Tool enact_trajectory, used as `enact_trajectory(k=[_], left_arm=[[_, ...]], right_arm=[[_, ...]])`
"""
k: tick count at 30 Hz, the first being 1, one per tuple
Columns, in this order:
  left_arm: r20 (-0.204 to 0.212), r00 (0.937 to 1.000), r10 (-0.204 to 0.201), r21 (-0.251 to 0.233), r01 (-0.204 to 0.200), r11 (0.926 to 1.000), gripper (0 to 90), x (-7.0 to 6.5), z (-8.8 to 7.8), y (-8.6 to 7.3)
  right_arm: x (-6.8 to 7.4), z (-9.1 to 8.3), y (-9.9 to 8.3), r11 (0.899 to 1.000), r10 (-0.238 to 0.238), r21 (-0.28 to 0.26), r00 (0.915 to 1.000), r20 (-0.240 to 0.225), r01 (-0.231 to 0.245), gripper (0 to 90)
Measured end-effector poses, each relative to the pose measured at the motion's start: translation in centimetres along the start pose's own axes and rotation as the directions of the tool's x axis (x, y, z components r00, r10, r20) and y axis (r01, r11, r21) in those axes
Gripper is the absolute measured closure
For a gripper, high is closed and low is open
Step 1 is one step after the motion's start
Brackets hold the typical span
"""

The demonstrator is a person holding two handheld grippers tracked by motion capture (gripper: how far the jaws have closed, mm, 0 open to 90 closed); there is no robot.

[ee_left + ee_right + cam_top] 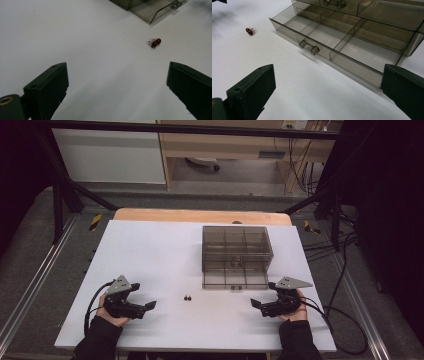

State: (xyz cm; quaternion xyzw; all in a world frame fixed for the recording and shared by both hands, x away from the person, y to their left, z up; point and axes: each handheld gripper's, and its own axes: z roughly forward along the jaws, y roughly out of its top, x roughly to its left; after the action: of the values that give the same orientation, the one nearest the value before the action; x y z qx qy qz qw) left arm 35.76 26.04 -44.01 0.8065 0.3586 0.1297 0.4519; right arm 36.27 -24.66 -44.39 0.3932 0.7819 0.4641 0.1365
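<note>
A smoky clear plastic drawer box (237, 251) stands on the white table (150, 255), right of centre. Its bottom drawer (342, 45) is pulled out toward me and its compartments look empty. Two small red parts with thin wire leads (188, 297) lie together in front of the box's left corner; they appear as red discs (156, 42) in the left gripper view and at the far left (249, 31) in the right gripper view. My left gripper (150, 305) rests open at the near left. My right gripper (255, 303) is open at the near right, before the drawer.
The drawer has a clear knob handle (309, 47) on its front. A wooden board edge (200, 215) runs behind the table. Cables (345, 270) trail over the floor to the right. Bare white surface lies between the two grippers.
</note>
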Motion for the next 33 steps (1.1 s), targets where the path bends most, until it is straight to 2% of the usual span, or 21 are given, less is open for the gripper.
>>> enact_trajectory(k=[4,11,18,29,33], left_arm=[[-0.003,0.9999,-0.01,-0.002,0.01,0.9999,3.7,-0.3,0.1,0.4],[-0.01,0.9996,-0.025,0.022,0.025,0.9994,4.6,-0.9,0.7,1.6],[-0.009,0.9999,-0.009,0.047,0.009,0.9988,5.0,-1.9,1.6,3.0],[0.0,0.9997,0.023,0.082,-0.023,0.9964,6.3,-3.6,4.0,4.9],[-0.002,0.9997,0.023,0.092,-0.022,0.9955,8.2,-4.2,4.8,5.3]], right_arm=[[0.0,-0.1,0.0,1.0,0.002,-0.003,1.0,-0.002,-0.002,0.6],[0.0,0.0,-0.1,1.0,-0.005,0.001,1.0,-0.003,0.005,0.6],[0.0,0.0,-0.1,1.0,0.001,0.001,1.0,-0.004,-0.001,0.5],[0.0,0.0,0.0,1.0,-0.004,0.001,1.0,-0.004,0.004,0.6],[0.0,0.0,-0.1,1.0,-0.006,0.0,1.0,-0.001,0.006,0.6]])
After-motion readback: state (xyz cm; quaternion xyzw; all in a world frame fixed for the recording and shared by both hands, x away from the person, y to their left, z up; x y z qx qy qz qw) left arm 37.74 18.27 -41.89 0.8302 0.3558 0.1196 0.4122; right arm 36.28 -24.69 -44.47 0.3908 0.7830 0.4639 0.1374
